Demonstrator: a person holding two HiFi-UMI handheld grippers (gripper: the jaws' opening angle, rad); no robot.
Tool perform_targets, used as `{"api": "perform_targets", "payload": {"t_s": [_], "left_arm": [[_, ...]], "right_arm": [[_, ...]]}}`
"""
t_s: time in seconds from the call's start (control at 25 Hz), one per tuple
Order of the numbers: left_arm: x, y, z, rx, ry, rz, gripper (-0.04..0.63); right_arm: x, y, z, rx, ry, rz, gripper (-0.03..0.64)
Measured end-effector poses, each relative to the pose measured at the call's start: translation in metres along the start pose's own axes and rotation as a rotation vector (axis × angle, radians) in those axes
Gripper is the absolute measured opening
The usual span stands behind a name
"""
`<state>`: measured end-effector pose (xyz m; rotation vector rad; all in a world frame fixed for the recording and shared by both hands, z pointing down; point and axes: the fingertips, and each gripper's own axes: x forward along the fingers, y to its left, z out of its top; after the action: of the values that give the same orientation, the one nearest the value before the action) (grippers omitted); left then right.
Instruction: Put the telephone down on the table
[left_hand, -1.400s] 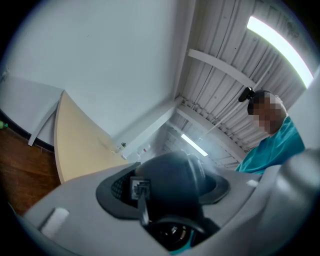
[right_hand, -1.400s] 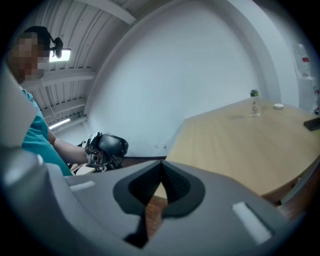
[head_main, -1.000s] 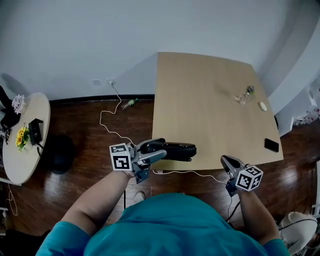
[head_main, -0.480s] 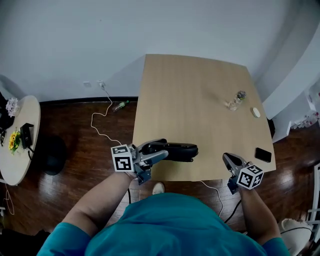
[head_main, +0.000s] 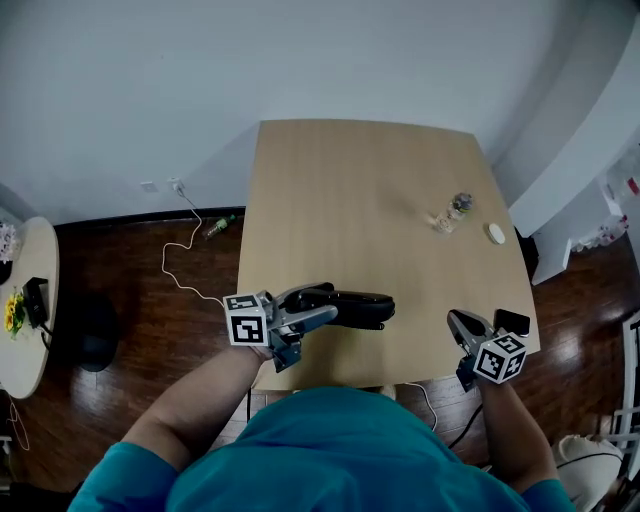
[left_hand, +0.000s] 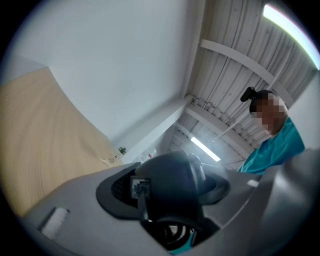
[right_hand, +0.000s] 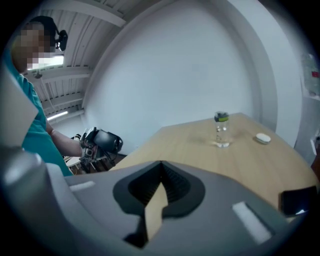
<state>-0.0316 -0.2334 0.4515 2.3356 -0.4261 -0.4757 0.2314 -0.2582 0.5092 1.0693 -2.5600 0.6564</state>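
The pale wooden worktop (head_main: 360, 200) has drawn closer. The left gripper (head_main: 318, 308), jaws clamped on the black plastic telephone handset (head_main: 358, 303), now holds it over the near edge, so lowering comes next. The right gripper (head_main: 458, 323) has its jaws closed and empty.

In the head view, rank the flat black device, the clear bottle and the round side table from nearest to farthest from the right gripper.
1. Flat black device, at the table's right edge, beside the right gripper.
2. Clear bottle, farther up the table.
3. Round side table, far left across the floor.
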Motion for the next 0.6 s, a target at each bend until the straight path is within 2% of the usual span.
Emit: {"api": "perform_targets", "payload": {"t_s": [0.12, 0.28, 0.44, 0.6], "left_arm": [[0.031, 0.007, -0.005, 0.014, 0.002, 0.013, 0.302], [0.082, 0.018, -0.014, 0.027, -0.055, 0.067, 0.302], [0.139, 0.023, -0.029, 0.009, -0.118, 0.118, 0.302], [0.189, 0.021, -0.040, -0.005, -0.122, 0.132, 0.302]], "right_arm": [[-0.012, -0.037, -0.001, -0.008, 0.002, -0.001, 0.002], [-0.031, -0.093, -0.004, -0.052, 0.032, 0.045, 0.002], [-0.046, -0.149, 0.006, -0.110, 0.061, 0.100, 0.002], [-0.058, -0.189, 0.015, -0.119, 0.074, 0.123, 0.002]]}}
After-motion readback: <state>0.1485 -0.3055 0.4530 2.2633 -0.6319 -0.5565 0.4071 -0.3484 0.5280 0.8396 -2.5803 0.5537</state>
